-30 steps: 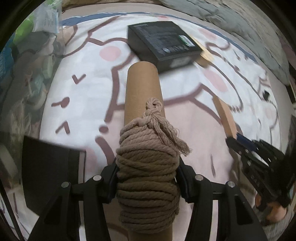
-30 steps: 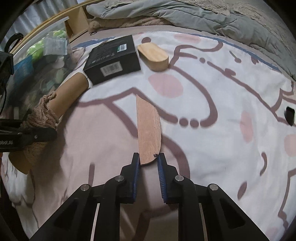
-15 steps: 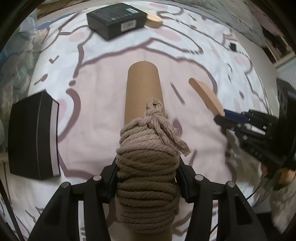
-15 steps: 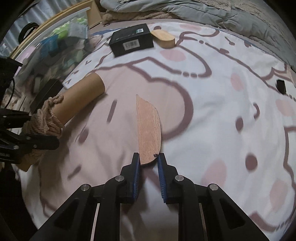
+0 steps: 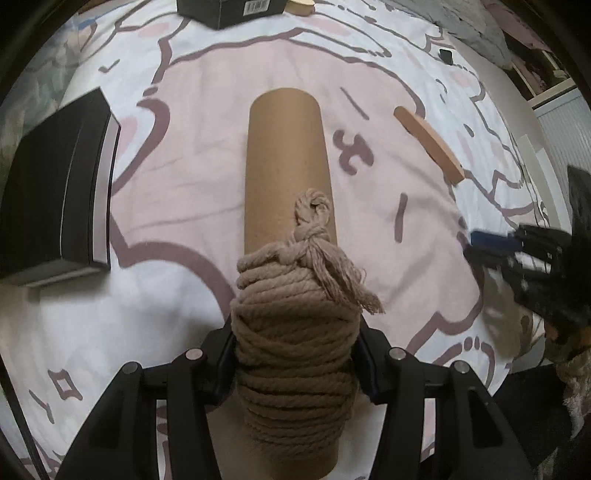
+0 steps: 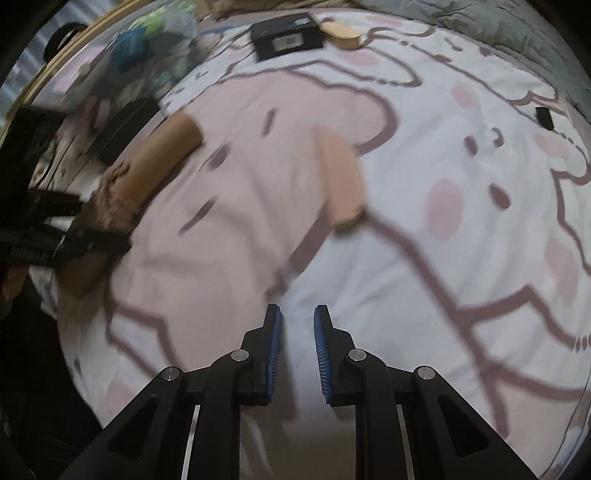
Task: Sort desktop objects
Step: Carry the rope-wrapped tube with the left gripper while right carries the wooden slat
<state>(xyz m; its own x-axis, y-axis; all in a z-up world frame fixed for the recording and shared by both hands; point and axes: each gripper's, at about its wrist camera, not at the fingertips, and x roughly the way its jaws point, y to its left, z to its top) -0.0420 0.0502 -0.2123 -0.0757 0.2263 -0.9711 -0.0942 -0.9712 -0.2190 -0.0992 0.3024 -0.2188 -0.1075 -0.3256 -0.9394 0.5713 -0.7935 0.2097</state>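
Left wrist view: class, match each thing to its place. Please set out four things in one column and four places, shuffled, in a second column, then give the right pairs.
Things:
1. rope
2. wooden slat
3. barcoded black box
4. large black box

Places:
A. right of the cardboard tube, in no gripper
B. left of the tube
C. wound on the tube, clamped in the left gripper
D. at the top edge of the view

Pairs: 1-C, 2-A, 3-D, 4-B
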